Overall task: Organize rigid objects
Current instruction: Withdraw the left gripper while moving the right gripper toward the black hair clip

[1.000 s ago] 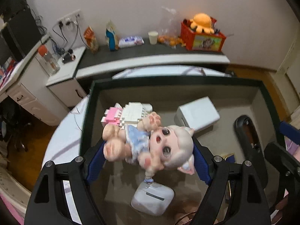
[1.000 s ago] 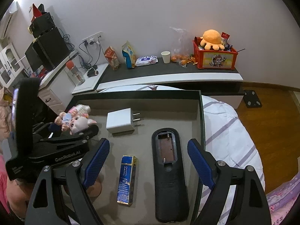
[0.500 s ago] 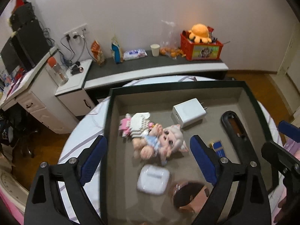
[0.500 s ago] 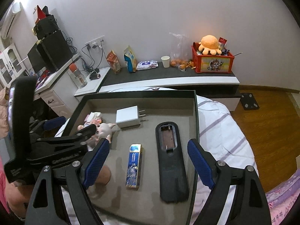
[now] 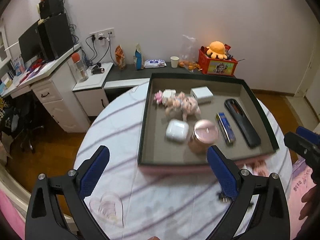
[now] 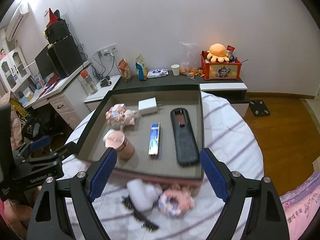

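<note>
A dark tray (image 5: 196, 76) (image 6: 154, 87) on the striped tablecloth holds a pig doll (image 5: 180, 104) (image 6: 122, 117), a white charger (image 5: 201, 95) (image 6: 147, 106), a white earbud case (image 5: 177, 131), a pink jar (image 5: 203, 136) (image 6: 119, 142), a blue bar (image 5: 225, 129) (image 6: 154, 140) and a black remote (image 5: 242, 122) (image 6: 183, 136). My left gripper (image 5: 159, 170) hangs over the cloth before the tray's near left corner, jaws opening, nothing between them. My right gripper (image 6: 158, 172) is open and empty in front of the tray's near edge.
On the cloth under the right gripper lie a pale soft thing (image 6: 143, 194), a pink scrunchie (image 6: 176, 202) and a black comb (image 6: 140, 216). Behind the table runs a low cabinet with a red box (image 5: 218, 64). A white desk (image 5: 50, 80) stands at the left.
The left gripper let go of the pig doll, which now lies in the tray, then spread its jaws and drew back over the cloth. The right gripper also drew back, still open.
</note>
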The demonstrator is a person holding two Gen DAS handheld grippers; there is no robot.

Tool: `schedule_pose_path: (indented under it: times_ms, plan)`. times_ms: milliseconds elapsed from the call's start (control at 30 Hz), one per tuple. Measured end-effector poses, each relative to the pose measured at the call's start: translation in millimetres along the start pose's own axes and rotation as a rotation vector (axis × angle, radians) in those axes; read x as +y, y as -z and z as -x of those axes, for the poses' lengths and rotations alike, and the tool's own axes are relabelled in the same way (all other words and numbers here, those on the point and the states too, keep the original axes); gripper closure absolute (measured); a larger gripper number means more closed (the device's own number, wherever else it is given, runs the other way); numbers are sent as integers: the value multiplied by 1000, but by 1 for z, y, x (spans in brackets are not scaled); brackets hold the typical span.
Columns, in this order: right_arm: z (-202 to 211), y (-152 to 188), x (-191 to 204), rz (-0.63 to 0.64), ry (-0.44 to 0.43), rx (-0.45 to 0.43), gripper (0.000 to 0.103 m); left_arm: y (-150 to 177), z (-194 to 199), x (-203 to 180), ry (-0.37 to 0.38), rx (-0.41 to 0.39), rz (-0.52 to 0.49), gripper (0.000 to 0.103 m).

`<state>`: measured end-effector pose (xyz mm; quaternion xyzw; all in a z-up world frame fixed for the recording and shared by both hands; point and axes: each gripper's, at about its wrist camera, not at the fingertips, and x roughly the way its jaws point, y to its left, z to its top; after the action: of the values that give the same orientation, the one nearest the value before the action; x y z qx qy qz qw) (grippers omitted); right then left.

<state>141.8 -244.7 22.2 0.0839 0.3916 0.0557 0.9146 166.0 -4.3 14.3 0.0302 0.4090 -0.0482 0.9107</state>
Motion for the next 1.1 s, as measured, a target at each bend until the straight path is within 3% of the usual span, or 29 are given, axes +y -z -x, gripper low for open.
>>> schedule_pose_path:
  times_ms: [567,1100]
  plan:
    - [28,78,-13,-33,7,67,17,97,32,11,11,48,107,4]
    - [-10,108,-1,22,-8,194,17,104,21,-6,29,77,64,4]
